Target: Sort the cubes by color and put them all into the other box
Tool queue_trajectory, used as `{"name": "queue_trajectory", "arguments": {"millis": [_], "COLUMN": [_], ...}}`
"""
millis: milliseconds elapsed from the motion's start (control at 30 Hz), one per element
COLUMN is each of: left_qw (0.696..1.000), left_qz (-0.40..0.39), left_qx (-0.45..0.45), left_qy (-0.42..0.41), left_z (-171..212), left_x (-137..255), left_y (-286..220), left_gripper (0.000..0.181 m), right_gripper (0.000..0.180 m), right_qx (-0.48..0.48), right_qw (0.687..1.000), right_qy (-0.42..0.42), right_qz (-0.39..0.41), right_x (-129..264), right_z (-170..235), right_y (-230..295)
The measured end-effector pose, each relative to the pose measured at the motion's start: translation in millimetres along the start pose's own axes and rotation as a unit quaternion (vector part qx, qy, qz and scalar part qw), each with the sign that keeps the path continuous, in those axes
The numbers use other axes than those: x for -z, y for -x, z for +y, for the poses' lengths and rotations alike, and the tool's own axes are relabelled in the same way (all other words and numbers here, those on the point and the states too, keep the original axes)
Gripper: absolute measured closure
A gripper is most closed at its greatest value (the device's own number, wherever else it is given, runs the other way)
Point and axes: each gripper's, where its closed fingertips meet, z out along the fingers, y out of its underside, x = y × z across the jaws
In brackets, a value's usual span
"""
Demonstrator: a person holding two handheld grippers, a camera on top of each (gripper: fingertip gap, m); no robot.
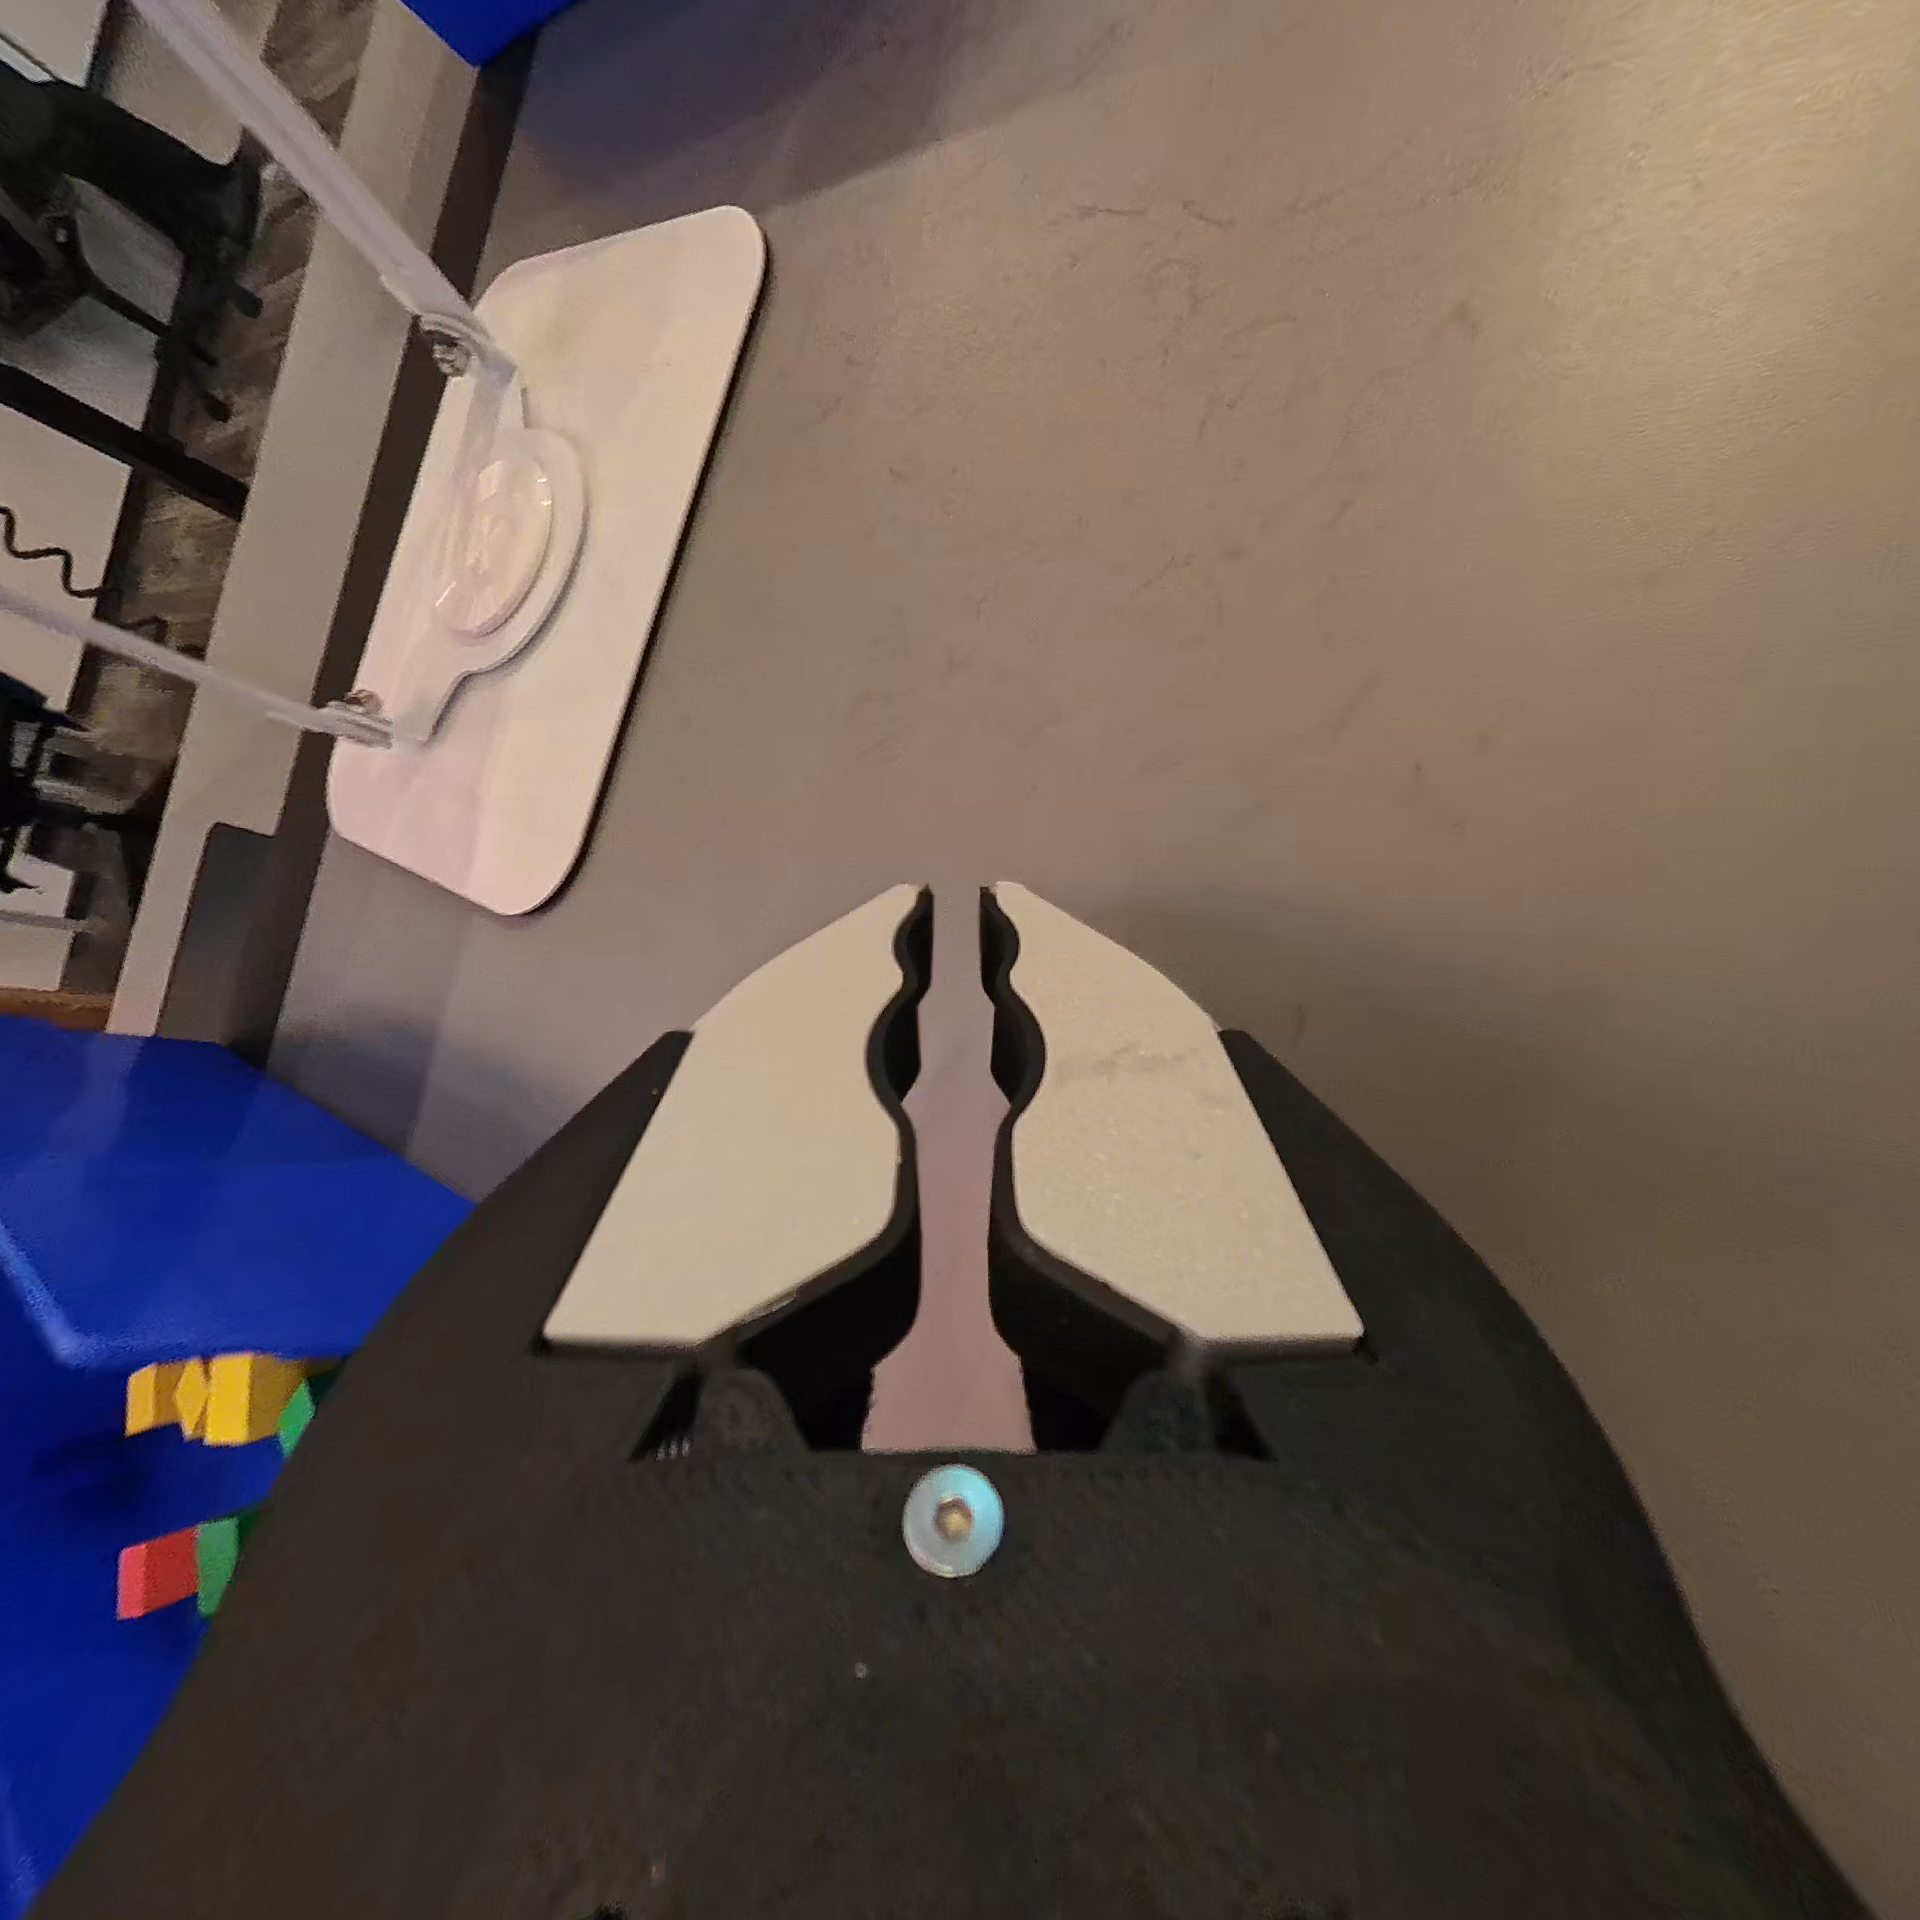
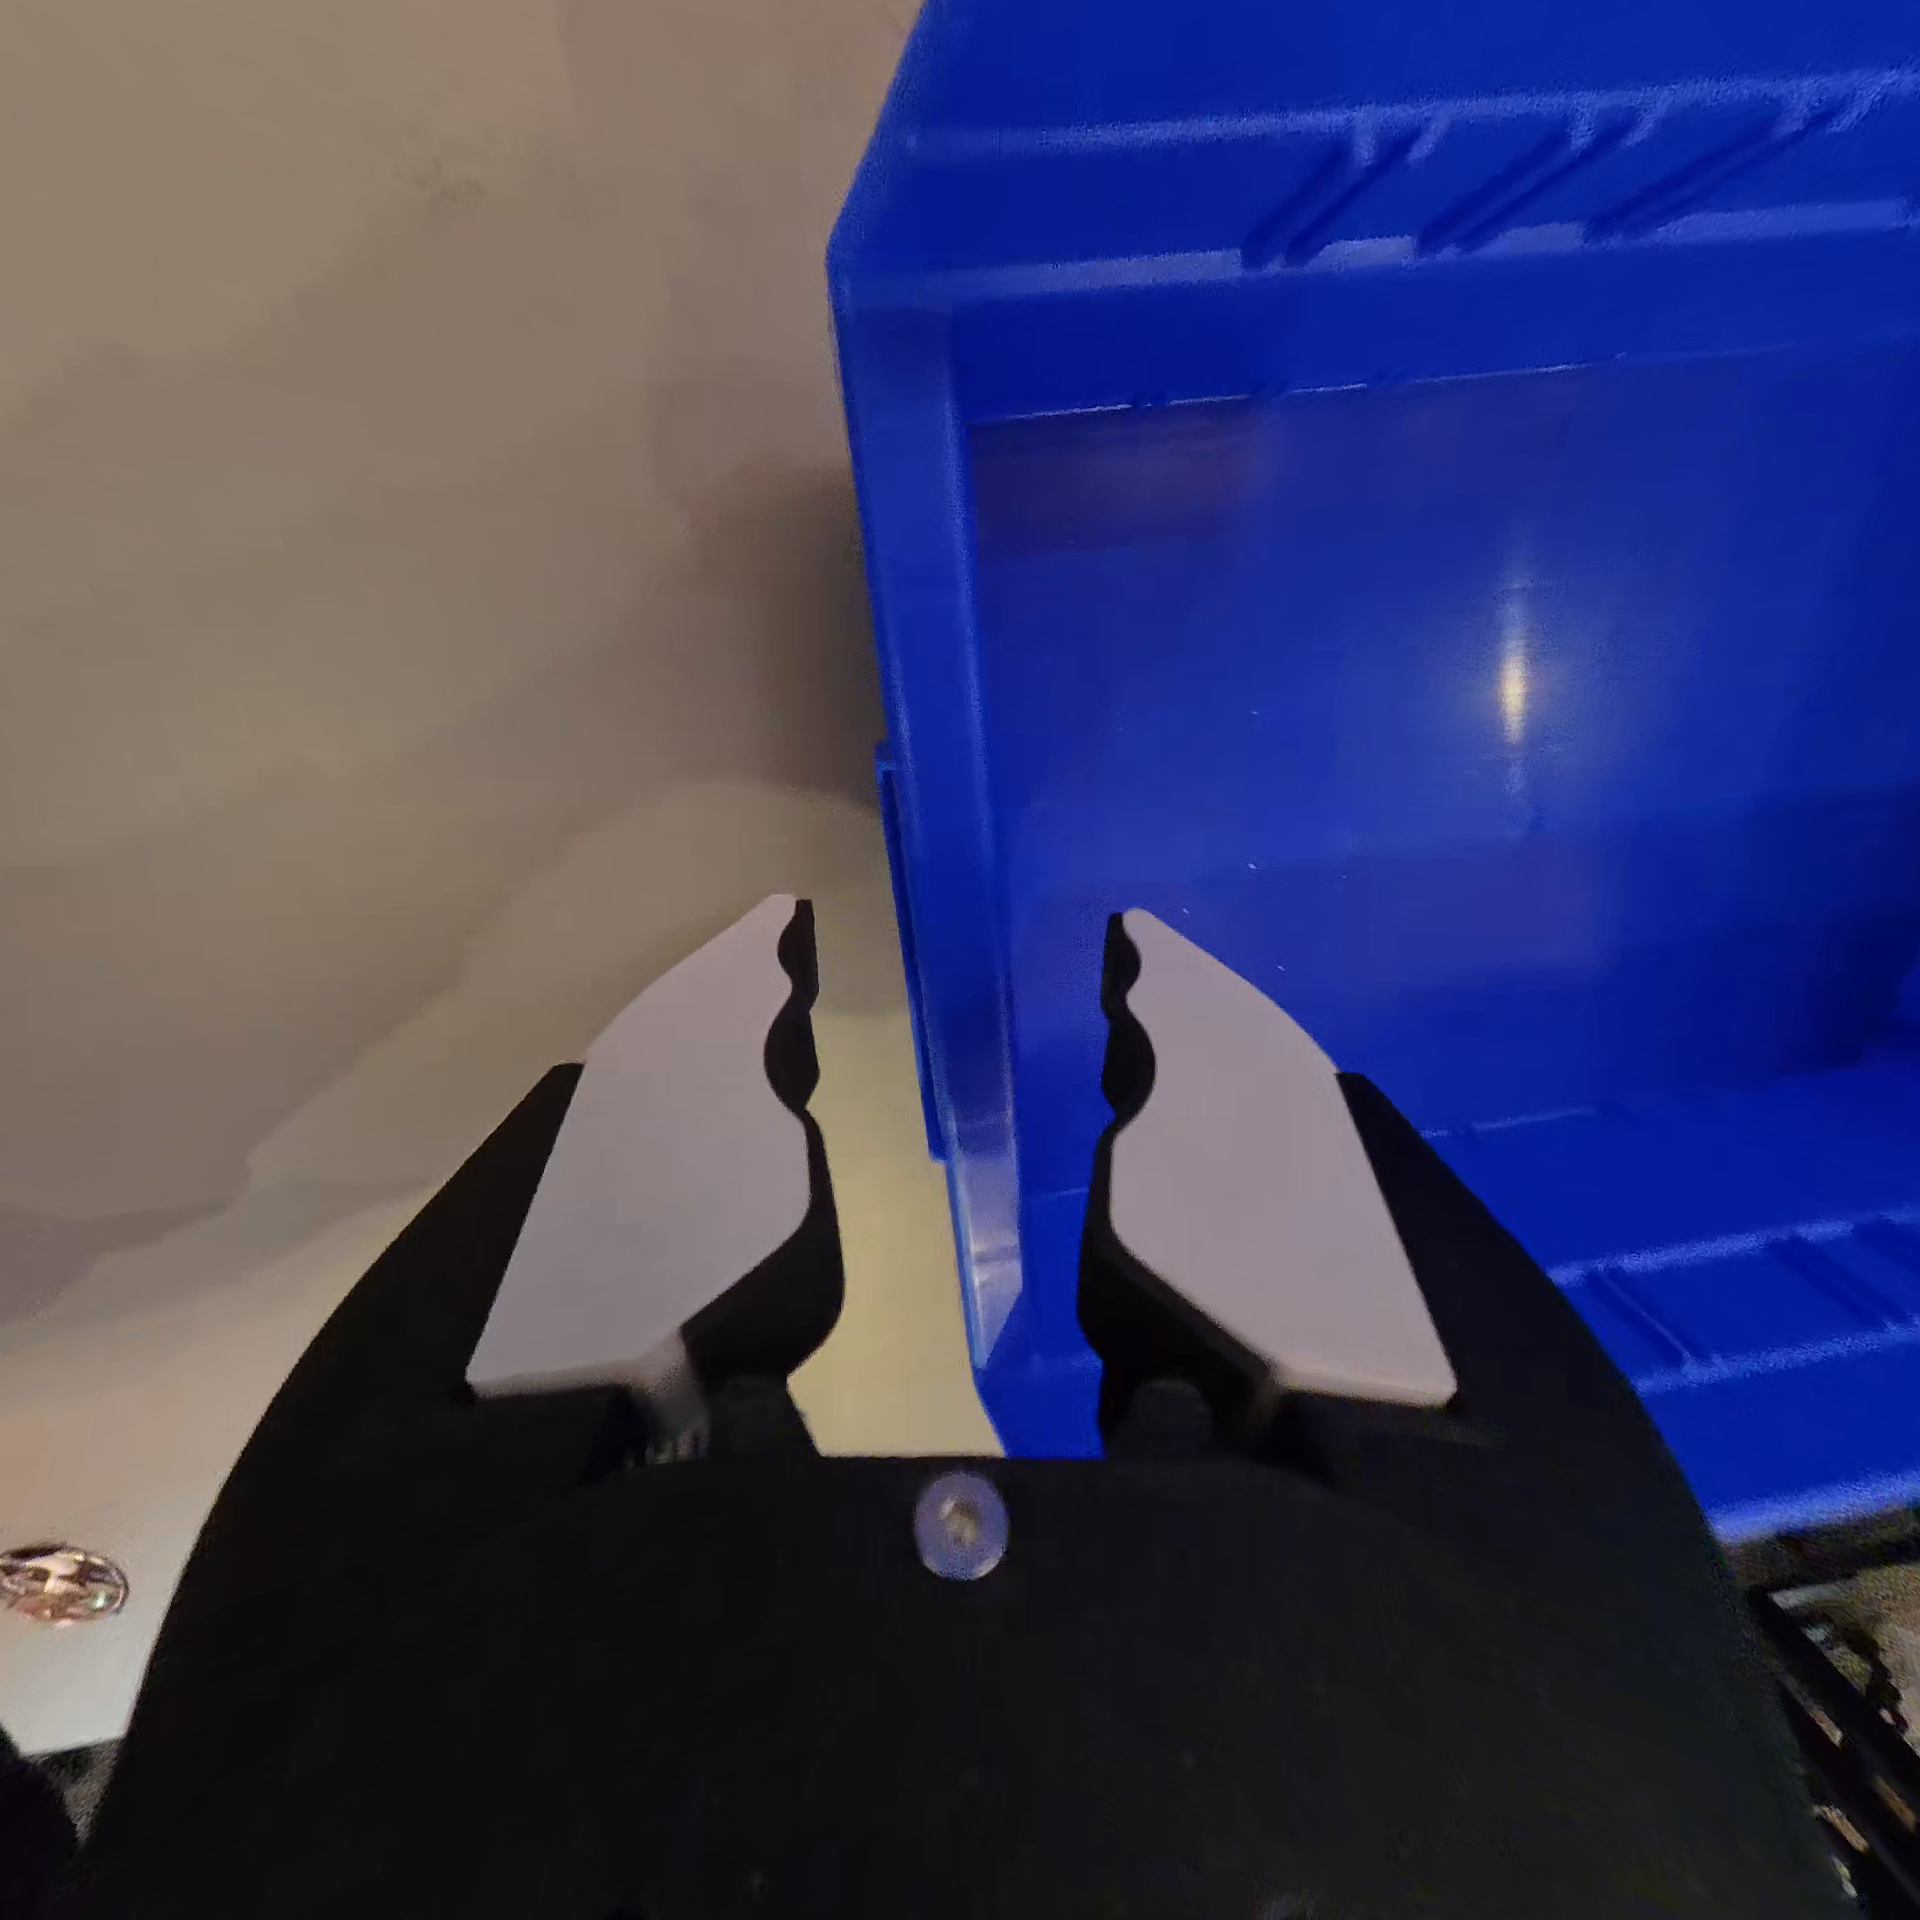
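— So, where are the cubes? I only catch a corner of them.

— Down at the lower left of the left wrist view: a few small solid-coloured cubes, yellow (image 1: 213,1397), red (image 1: 156,1571) and green (image 1: 220,1564), piled loosely inside the glossy blue plastic box (image 1: 125,1226). The black body of the left gripper (image 1: 956,891) hides the rest.

— Is that gripper carrying one?

— No. Its pale fingers (image 1: 769,1132) are drawn almost together, just a narrow slit with nothing in it, hanging over the bare grey tabletop (image 1: 1351,520) near a white rounded plate with a clear stand (image 1: 551,582).

— And the other?

— The right gripper (image 2: 961,914) stands wide apart, empty, straddling the corner wall of the other blue plastic box (image 2: 1455,675). No cubes show inside the part I can see.

— How would those cubes handle, do you reckon?

— Light and rigid, I'd guess, with flat faces. Pinch one across two opposite faces, square to the pads, and it shouldn't need much squeeze. Smooth sides might slip if caught on an edge, and neighbours crowd the pile, so I'd take the topmost one first.
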Motion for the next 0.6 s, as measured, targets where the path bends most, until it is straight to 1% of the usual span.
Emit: {"name": "queue_trajectory", "arguments": {"millis": [67, 200, 367, 467, 500, 600], "left_qw": [1.0, 0.996, 0.98, 0.98, 0.98, 0.985], "left_qz": [-0.016, -0.088, -0.189, -0.184, -0.179, -0.122], "left_qx": [0.008, 0.03, 0.049, 0.059, 0.056, 0.056], "left_qy": [-0.005, -0.001, 0.032, 0.046, 0.062, 0.111], "left_z": [2, 20, 67, 96, 106, 135], "left_x": [8, 36, 79, 91, 92, 87], "left_y": [8, 43, 97, 113, 118, 120], "left_gripper": [0.167, 0.155, 0.143, 0.139, 0.134, 0.131], "right_gripper": [0.123, 0.129, 0.137, 0.142, 0.142, 0.143], "right_qx": [-0.005, -0.008, 0.01, 0.026, 0.032, 0.048], "right_qw": [0.999, 0.994, 0.986, 0.983, 0.983, 0.984], "right_qy": [-0.017, -0.056, -0.094, -0.123, -0.13, -0.134], "right_qz": [0.035, 0.094, 0.136, 0.13, 0.125, 0.11], "right_x": [16, 48, 72, 71, 68, 53], "right_z": [-1, -6, -27, -50, -58, -82], "right_y": [-2, 8, 45, 72, 80, 99]}}
